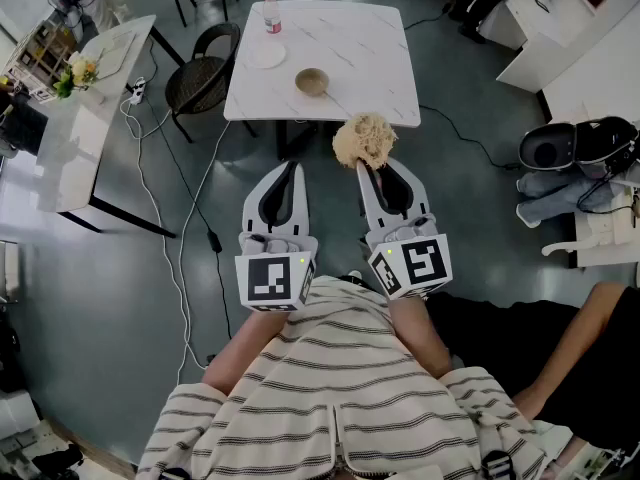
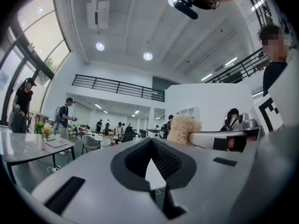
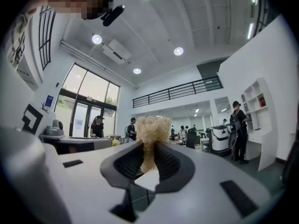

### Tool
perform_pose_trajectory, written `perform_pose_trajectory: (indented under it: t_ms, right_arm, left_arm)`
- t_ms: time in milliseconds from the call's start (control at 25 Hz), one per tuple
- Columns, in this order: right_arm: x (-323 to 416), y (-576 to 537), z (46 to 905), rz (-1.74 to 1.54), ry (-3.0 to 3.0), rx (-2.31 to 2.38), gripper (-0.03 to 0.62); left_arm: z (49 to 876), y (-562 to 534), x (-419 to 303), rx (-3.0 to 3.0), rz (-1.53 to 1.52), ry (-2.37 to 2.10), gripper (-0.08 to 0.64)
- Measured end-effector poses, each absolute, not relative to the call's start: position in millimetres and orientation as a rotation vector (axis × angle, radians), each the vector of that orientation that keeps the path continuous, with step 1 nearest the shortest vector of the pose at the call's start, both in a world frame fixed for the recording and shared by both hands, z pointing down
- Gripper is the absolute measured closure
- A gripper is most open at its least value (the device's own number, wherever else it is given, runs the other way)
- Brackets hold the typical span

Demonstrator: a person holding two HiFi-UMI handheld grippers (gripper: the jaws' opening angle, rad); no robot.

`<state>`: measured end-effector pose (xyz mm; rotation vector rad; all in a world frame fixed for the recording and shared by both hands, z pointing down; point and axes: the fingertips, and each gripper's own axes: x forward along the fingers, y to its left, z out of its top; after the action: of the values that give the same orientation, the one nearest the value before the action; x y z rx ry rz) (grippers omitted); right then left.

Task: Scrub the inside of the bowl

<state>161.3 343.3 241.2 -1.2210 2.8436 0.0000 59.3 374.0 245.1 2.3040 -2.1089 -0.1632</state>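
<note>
Past the striped shirt [image 1: 340, 368], right claw [image 1: 366, 166] clamps a scrubber [image 1: 364, 140], left claw [image 1: 291, 166] closed empty, bowl [image 1: 311, 82] apart.

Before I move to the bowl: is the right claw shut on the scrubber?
Shut on it. In the right gripper view the right claw pinches the scrubber, whose tuft sticks out past the tips.

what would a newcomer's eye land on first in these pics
The shaggy beige scrubber clamped in the right hand-held gripper stands out, held up in front of the person. Beyond it, a small bowl sits on the white marble table, with a bottle near the far edge. The left hand-held gripper is shut on nothing.
</note>
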Motion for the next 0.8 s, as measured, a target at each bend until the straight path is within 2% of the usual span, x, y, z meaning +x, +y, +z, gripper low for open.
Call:
perform_pose_trajectory:
  t_ms: [800]
  right_arm:
    - [175.2,325.9,242.4,-0.092,2.801,-1.196,0.508]
  left_arm:
    - [248.6,355.9,68.9,2.312,-0.141,-2.087,0.557]
